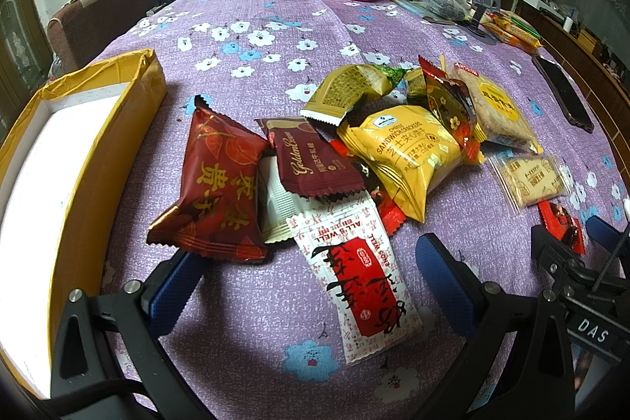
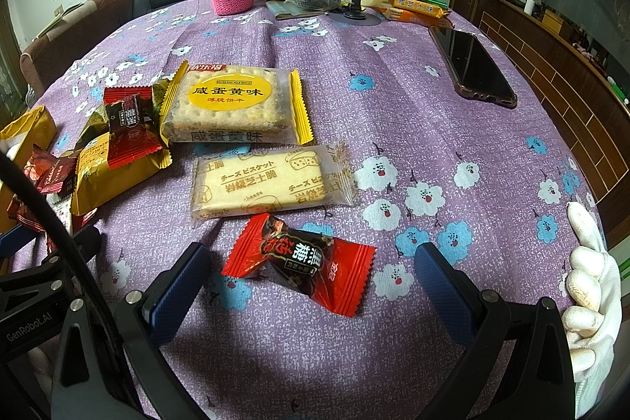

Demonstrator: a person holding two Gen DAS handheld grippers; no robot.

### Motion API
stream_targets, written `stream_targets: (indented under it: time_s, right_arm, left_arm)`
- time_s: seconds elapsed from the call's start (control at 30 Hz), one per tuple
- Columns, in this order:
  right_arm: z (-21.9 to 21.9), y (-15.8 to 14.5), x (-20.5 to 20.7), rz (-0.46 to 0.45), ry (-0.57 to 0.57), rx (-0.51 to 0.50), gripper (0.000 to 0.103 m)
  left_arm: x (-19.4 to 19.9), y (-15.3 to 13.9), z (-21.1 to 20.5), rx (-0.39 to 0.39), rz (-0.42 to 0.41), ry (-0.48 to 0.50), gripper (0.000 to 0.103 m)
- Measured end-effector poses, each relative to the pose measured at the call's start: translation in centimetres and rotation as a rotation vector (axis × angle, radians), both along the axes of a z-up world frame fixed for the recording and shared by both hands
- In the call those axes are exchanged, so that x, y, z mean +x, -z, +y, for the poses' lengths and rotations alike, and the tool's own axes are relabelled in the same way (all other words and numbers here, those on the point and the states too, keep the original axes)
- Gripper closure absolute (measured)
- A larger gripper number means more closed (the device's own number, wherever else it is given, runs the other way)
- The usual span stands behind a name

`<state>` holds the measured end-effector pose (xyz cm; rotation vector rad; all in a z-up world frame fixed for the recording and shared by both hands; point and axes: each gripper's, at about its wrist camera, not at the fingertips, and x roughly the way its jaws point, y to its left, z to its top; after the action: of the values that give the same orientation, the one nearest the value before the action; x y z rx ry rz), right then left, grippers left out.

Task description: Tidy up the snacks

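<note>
I have both tongs wide open and empty: the right gripper (image 2: 307, 286) straddles the red candy (image 2: 301, 260), the left gripper (image 1: 311, 286) frames the white packet (image 1: 360, 286). I'd pinch the candy's plump middle, then carry it toward the yellow box (image 1: 84, 160) at nine o'clock

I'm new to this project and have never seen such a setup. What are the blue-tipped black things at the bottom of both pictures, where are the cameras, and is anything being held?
They are hand-held tools: a person carries one two-finger gripper in each hand, with a camera on each looking forward along its fingers. One picture comes from the left gripper, the other from the right gripper. Both are open and hold nothing. On the purple flowered tablecloth lie wrapped snacks: a white packet with a red label lies between the left fingers, a red twist-wrapped candy lies just ahead of the right ones. An open yellow cardboard box sits to the left.
</note>
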<state>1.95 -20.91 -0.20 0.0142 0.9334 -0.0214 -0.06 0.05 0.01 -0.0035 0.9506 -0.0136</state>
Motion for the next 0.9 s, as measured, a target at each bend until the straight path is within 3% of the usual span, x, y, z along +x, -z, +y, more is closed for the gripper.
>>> stream_targets:
  time_s: [0.23,0.7,0.8,0.9]
  right_arm:
    - [-0.1,0.0,-0.1,0.006,-0.025,0.001,0.000]
    - [0.0,0.0,-0.2,0.014,-0.014,0.002,0.000]
    - [0.0,0.0,-0.2,0.015,-0.013,0.002,0.000]
    - [-0.1,-0.1,-0.2,0.027,-0.019,0.005,0.000]
  left_arm:
    - [-0.4,-0.2,0.0,0.001,0.053,0.067,0.000]
    - [-1.3,-0.6,0.9,-0.040,0.048,0.113,0.002]
    - [-2.0,-1.6,1.7,-0.085,0.031,0.103,0.009]
    - [-3.3,-4.1,3.1,-0.119,-0.070,0.088,0.011]
